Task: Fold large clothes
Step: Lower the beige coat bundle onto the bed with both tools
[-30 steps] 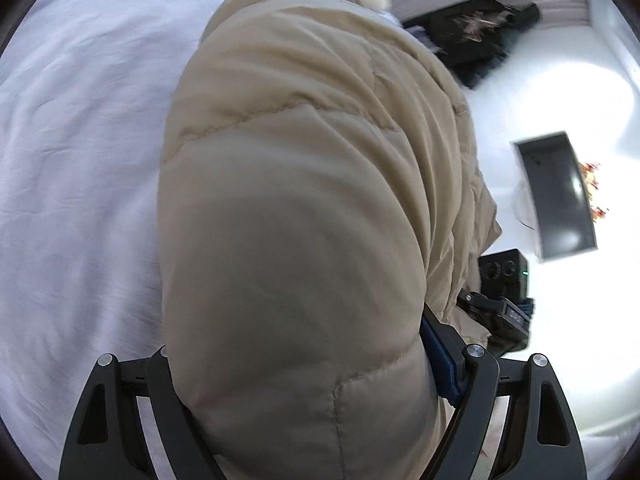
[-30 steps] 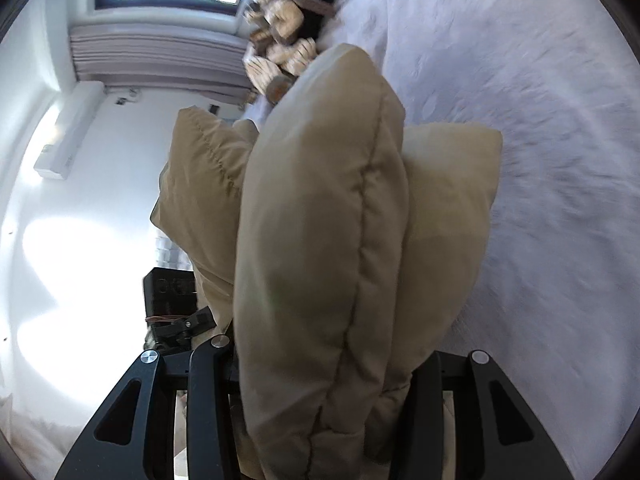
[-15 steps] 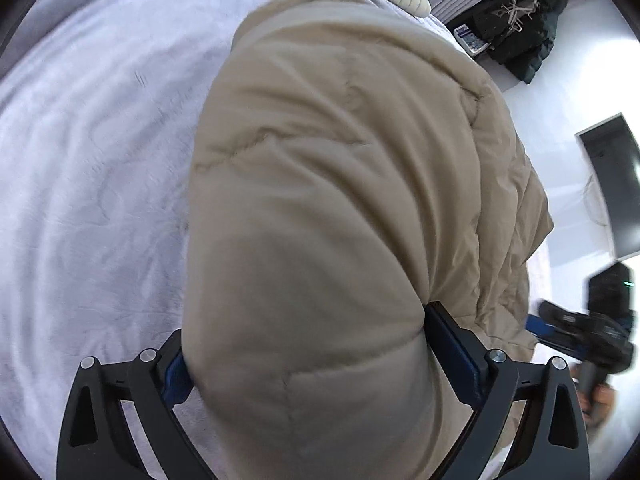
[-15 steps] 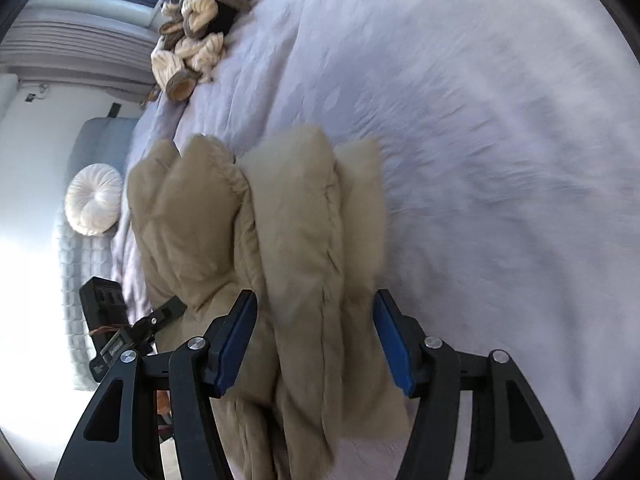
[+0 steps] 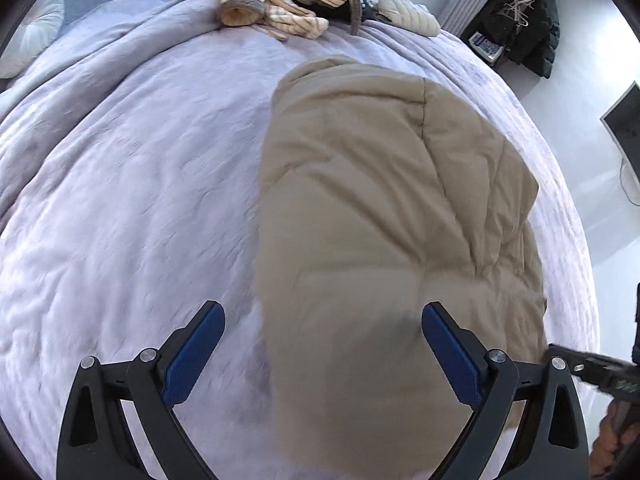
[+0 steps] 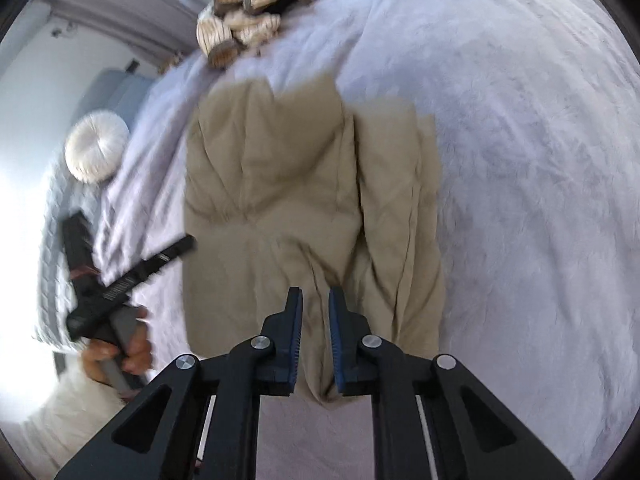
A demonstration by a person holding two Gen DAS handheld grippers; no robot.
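Note:
A tan puffer jacket [image 5: 380,220] lies folded in a thick bundle on the lavender bed cover [image 5: 120,200]. My left gripper [image 5: 322,312] is open wide above its near end, its blue pads clear of the fabric. In the right wrist view the jacket [image 6: 304,200] lies flat with its folds running away from me. My right gripper [image 6: 315,300] is over the jacket's near edge with its jaws nearly closed and a narrow gap between them; I cannot tell whether fabric is pinched. The left gripper [image 6: 120,276] and the hand holding it show at the left.
A heap of striped and dark clothes [image 5: 288,4] lies at the far end of the bed, also in the right wrist view [image 6: 244,20]. A round white cushion [image 6: 96,152] rests on a grey sofa. Dark coats [image 5: 524,12] hang at right.
Both grippers held the jacket lifted a second ago. The jacket now lies on the bed. My left gripper has opened and let go; my right gripper opened, then closed to a narrow gap.

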